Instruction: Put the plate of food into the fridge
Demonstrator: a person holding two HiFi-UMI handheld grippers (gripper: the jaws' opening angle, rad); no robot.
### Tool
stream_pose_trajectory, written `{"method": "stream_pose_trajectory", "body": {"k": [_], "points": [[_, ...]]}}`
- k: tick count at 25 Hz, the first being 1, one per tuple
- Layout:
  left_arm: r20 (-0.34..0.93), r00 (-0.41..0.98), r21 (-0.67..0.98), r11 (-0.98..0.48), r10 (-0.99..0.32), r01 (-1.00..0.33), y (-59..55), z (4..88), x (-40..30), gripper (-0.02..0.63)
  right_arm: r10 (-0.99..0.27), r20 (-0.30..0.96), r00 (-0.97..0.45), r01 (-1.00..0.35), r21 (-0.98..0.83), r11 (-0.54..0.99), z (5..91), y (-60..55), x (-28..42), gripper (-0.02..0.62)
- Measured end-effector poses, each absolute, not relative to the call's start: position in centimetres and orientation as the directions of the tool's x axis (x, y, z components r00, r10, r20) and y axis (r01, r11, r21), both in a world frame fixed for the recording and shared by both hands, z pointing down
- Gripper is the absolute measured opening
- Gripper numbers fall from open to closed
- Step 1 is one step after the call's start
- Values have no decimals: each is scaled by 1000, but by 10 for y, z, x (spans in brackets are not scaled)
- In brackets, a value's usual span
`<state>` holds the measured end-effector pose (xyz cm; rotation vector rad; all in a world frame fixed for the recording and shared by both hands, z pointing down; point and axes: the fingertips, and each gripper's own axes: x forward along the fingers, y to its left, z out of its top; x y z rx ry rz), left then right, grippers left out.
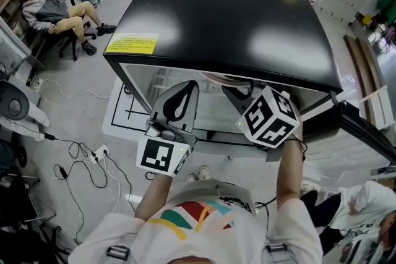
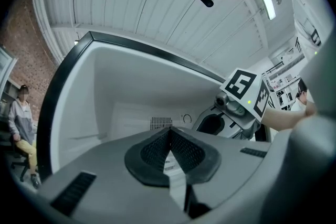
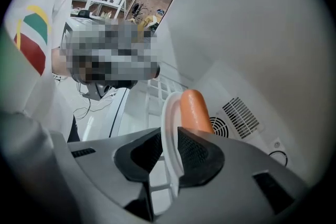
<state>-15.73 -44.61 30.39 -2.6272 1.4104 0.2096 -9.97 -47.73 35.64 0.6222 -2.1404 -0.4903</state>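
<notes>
Inside the black-topped fridge [image 1: 223,9], right gripper [image 3: 170,157] clamps the stiff white plate [image 3: 168,123] by its rim, slick orange sausage [image 3: 194,110] might roll; left gripper [image 2: 169,152] closed, empty.

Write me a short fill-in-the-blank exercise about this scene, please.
1. The right gripper clamps the rim of a white ____ carrying a sausage.
2. The left gripper has its jaws ____, with nothing between them.
3. The fridge has a top coloured ____.
Missing words: plate; shut; black.
</notes>
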Motion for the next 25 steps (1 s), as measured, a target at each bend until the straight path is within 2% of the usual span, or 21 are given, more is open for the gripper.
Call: {"method": "stream_pose_trajectory", "body": {"k": [8,12,16,25], "points": [[-202,552,-59,-553,-809,-831,-448,303,-157,6,-656,551,-516,-280,615,737,350,-478,-102,103],[-207,557,-45,-561,-804,-827,-448,302,-156,6,-620,543,-566,-281,580,764,347,-472,-106,126],[-205,561,-66,-560,-802,-826,-446,302,-151,6,-572,446,-688,-332,507,795,328,-461,-113,129],[-219,558,-72,-557,-800,-827,-441,297,-151,6,-622,333,-709,-407,526,746,303,-452,-111,129]]}}
